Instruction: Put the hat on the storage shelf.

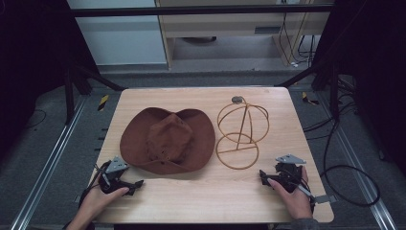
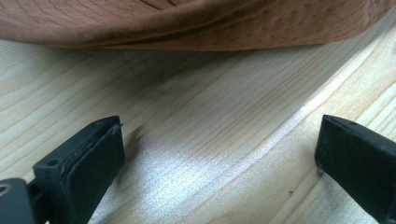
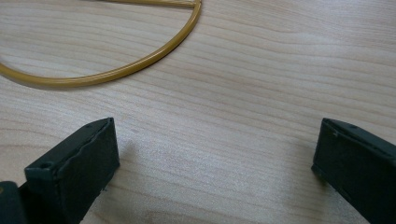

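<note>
I've got the left claw (image 1: 125, 184) low on the desk (image 1: 201, 196), jaws wide apart and empty, just short of the brown hat (image 1: 167, 139) brim. The right claw (image 1: 266, 178) gapes empty too, near the wire stand (image 1: 238, 137) beside the hat mid-desk.

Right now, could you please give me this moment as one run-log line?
left gripper: open, empty, near hat | right gripper: open, empty, near wire stand | both on table
</note>
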`<state>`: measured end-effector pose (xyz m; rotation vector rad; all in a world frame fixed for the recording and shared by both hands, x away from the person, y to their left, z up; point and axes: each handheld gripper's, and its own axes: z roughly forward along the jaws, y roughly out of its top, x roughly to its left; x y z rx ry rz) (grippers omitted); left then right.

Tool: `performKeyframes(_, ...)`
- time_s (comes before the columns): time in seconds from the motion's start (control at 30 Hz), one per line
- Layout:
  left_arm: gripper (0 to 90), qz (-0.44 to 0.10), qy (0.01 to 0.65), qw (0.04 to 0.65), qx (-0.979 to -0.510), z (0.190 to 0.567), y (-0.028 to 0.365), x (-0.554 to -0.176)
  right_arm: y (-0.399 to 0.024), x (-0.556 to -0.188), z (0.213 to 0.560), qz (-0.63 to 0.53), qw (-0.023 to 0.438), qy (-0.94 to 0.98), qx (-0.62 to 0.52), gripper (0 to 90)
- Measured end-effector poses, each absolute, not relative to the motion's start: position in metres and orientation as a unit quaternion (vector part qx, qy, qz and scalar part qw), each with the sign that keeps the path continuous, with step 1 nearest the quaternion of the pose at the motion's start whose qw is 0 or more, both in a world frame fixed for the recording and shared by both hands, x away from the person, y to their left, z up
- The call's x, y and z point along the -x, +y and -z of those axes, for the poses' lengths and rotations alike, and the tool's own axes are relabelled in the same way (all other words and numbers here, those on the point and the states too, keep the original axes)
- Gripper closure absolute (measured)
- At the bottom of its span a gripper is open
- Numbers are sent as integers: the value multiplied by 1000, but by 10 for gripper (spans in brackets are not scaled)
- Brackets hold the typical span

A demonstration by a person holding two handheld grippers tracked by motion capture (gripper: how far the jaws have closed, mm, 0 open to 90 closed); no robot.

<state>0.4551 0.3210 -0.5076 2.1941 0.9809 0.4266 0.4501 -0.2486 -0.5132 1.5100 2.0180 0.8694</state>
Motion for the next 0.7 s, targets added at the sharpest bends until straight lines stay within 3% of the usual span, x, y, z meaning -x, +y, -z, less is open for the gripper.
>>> performKeyframes(0.3,41,-164,373,331,-851,503,322,-455,-249,-450,513,-317,235,736,-551,4)
performKeyframes(0.7,61,-160,354,398,-831,481,332,-438,-249,-450,513,-317,235,736,-551,4)
